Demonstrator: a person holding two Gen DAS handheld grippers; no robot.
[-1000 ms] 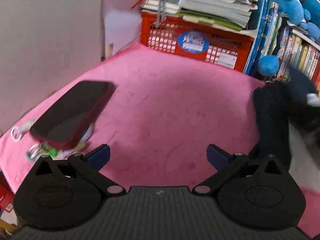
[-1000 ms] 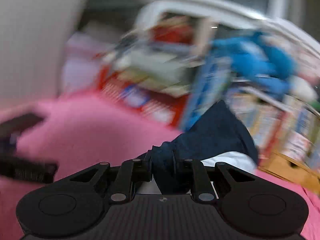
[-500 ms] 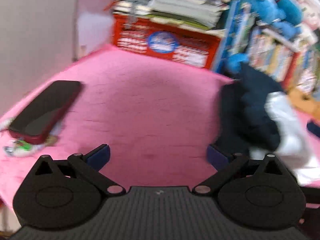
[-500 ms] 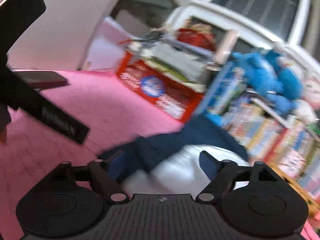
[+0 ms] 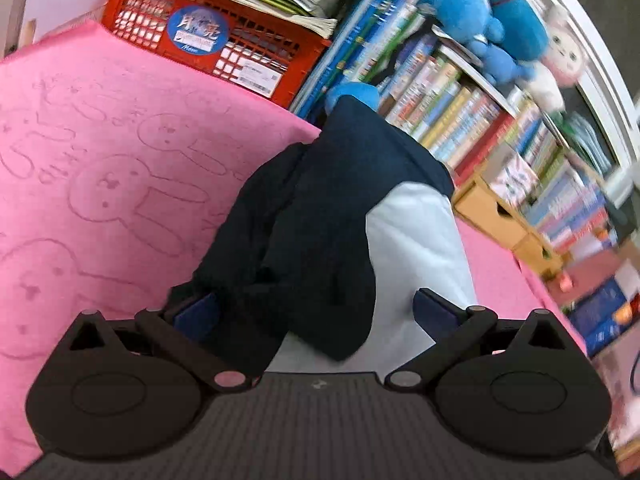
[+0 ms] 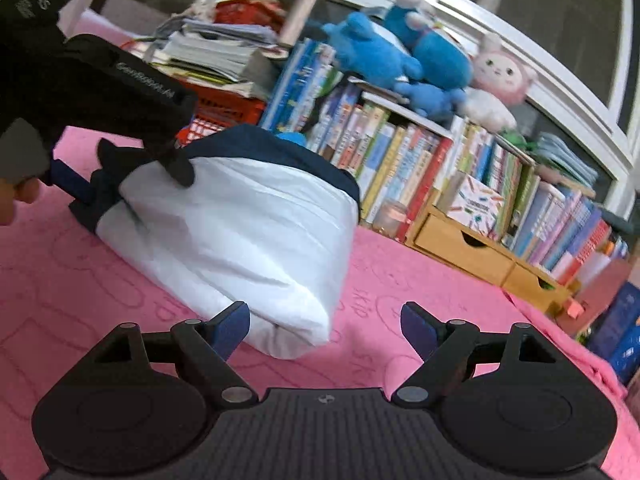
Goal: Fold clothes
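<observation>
- Both claws have shifted: right claw [image 6: 325, 322] has let go and gapes empty by the near white end of the garment [image 6: 240, 232]; left claw [image 5: 316, 312] now straddles its navy end, wide open.
- Garment lies bundled toward the pink blanket's [image 6: 80, 280] far edge by the bookshelf [image 6: 460, 168].
- Judgement: pinch one layer only and keep edges aligned.

Left gripper [image 5: 314, 312] with jaws spread wide, angled downward; seen from the right wrist, reaching in from upper left, a fingertip [image 6: 18, 196] visible behind it. Right gripper [image 6: 325, 324] likewise wide apart, held low, gripping nothing.
</observation>
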